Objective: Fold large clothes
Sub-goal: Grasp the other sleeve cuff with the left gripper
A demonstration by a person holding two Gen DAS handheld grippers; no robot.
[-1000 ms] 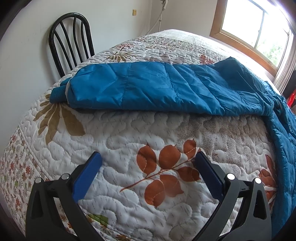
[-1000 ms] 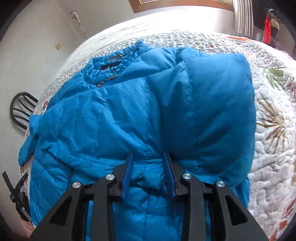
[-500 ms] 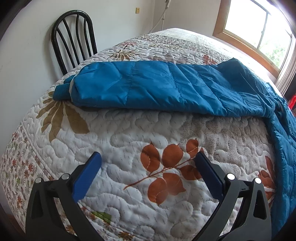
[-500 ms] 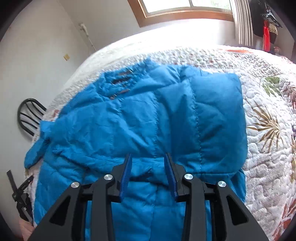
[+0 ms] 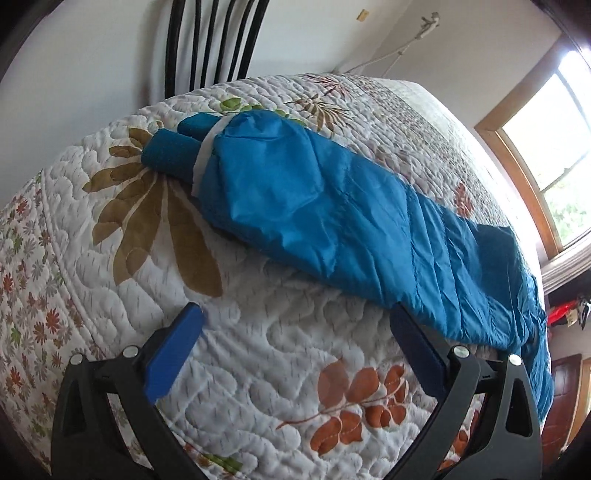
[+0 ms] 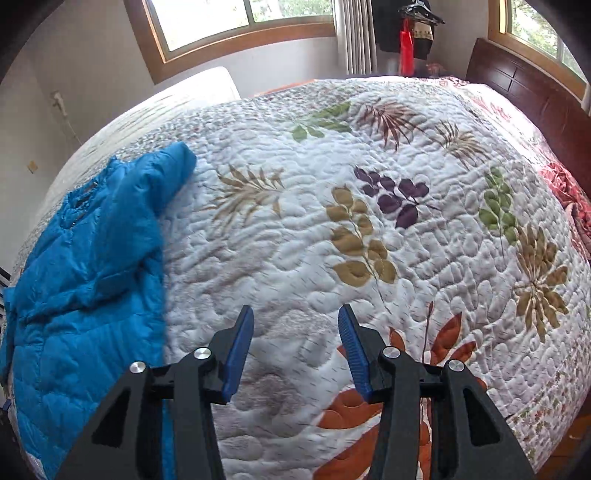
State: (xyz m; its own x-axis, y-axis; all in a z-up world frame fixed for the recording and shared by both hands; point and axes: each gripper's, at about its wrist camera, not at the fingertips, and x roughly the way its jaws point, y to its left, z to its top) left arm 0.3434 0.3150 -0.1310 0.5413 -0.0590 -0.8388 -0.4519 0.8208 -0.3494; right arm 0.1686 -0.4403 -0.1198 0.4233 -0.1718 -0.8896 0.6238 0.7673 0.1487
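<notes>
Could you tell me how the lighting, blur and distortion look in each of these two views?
Left wrist view: window blown out at right, quilt bulges from fisheye, jacket sleeve sharp. Right wrist view: daylight even, slight motion blur on the jacket, corners vignetted black.

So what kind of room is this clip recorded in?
A bedroom, most likely in a home. A bed with a leaf-patterned quilt fills both views, a dark wooden headboard stands at its far end, and clothes hang by the window. A blue jacket lies on the quilt.
</notes>
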